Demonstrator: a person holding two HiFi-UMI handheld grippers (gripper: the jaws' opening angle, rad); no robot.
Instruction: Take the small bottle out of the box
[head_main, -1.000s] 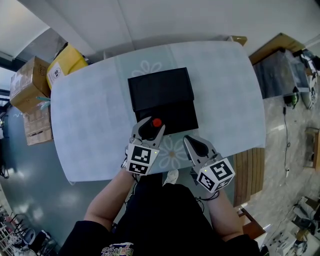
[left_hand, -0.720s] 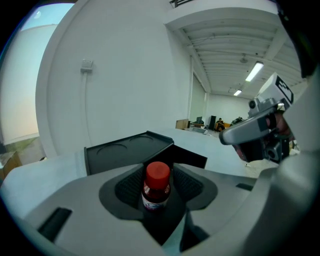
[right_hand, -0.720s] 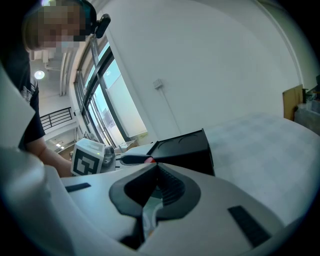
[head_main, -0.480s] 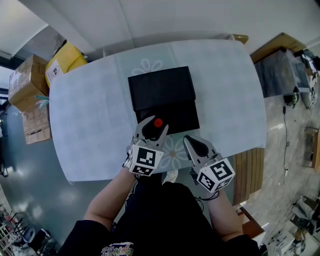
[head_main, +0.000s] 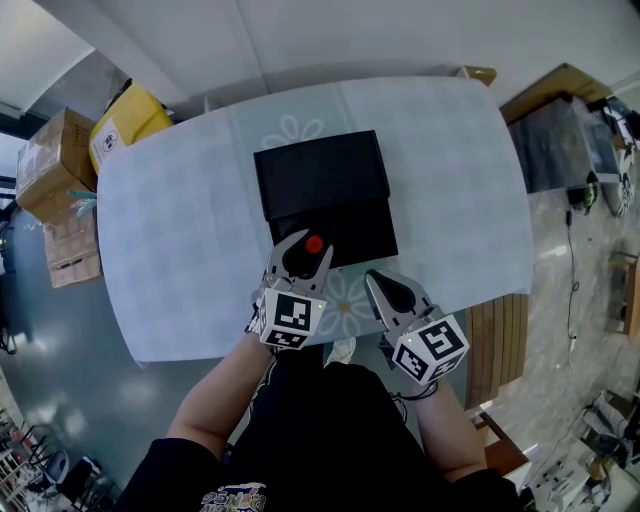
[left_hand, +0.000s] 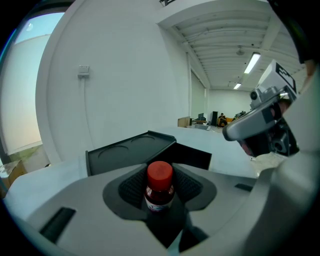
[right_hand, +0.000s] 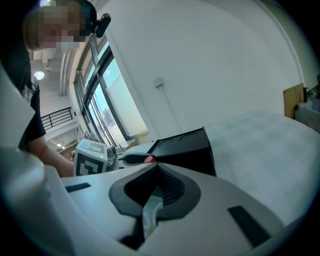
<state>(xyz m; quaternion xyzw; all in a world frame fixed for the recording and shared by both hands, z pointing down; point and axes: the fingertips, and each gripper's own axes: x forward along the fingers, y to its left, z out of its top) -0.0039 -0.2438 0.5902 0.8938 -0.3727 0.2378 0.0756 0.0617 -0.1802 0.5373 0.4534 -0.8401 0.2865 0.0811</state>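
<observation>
A small dark bottle with a red cap (head_main: 313, 244) (left_hand: 159, 186) stands upright at the near edge of the open black box (head_main: 352, 232) (left_hand: 192, 156), whose lid (head_main: 320, 172) lies flat behind it. My left gripper (head_main: 302, 252) has the bottle between its ribbed pads (left_hand: 132, 187). The jaws stand wide and have just been closing, and I see no firm press on the bottle. To its right, my right gripper (head_main: 378, 282) (right_hand: 151, 196) rests shut and empty over the table (head_main: 180, 230), just in front of the box.
Off the table's left end are cardboard boxes (head_main: 52, 165) and a yellow box (head_main: 125, 125). A wooden slatted seat (head_main: 498, 345) stands at the near right and a dark cabinet (head_main: 555, 150) farther right. A white wall runs behind the table.
The left gripper has rolled slightly around the bottle. The bottle, the box and the right gripper stay where they were.
</observation>
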